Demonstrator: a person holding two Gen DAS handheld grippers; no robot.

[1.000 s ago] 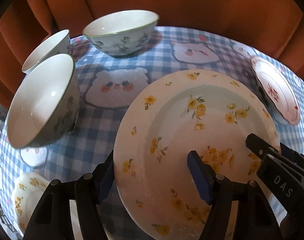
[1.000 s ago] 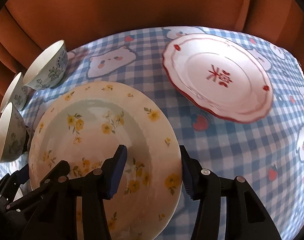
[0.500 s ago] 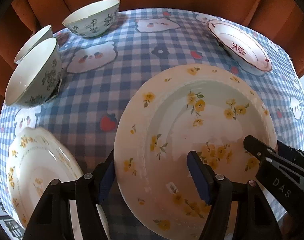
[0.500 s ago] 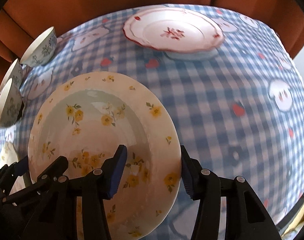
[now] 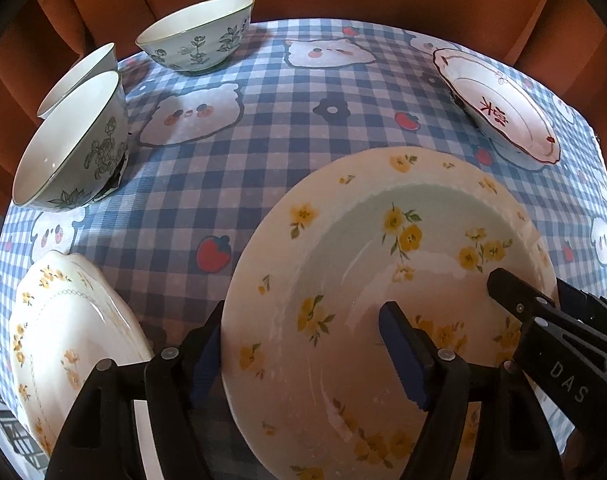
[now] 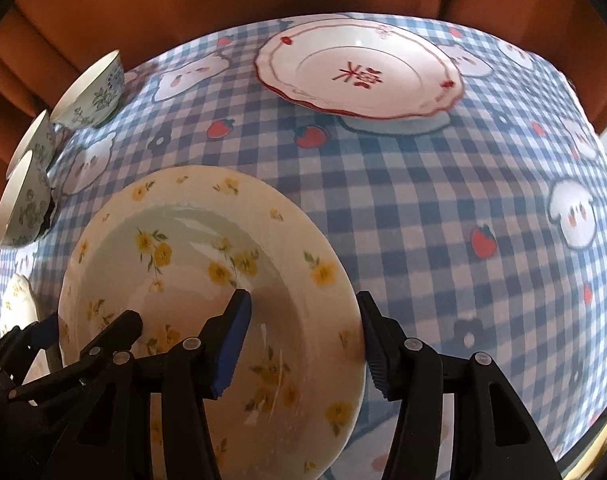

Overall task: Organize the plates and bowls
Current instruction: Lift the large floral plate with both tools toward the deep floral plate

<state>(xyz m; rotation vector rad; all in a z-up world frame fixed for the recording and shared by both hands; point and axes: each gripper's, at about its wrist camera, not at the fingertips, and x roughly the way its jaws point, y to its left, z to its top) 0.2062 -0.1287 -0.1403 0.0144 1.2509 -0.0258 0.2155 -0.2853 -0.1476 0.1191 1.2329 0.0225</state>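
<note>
The left gripper has its jaws clamped across the near-left rim of the yellow-flowered plate, one blue pad under the rim and the other pressed into the well, while the right gripper grips the near-right rim of the same plate in the same way, so the plate hangs between the two tools, seemingly lifted off the surface, though the near edge is hidden by the fingers. It appears roughly level, tilted slightly toward the cameras. Just to its left, near the front-left corner of the checked tablecloth, lies a second flowered plate with a scalloped rim; that looks the likely place to stack, though I cannot be sure of it. To do the carry well, both tools should travel together at one height and one spacing, since any drift apart or twist would lever the rim out of a pad. The held plate should come over the other one flat and centred, then go down gently before either grip lets go. Farther off, three green-patterned bowls sit at the far left, two of them close together, and a red-trimmed plate rests at the far right, well apart from the rest.
</note>
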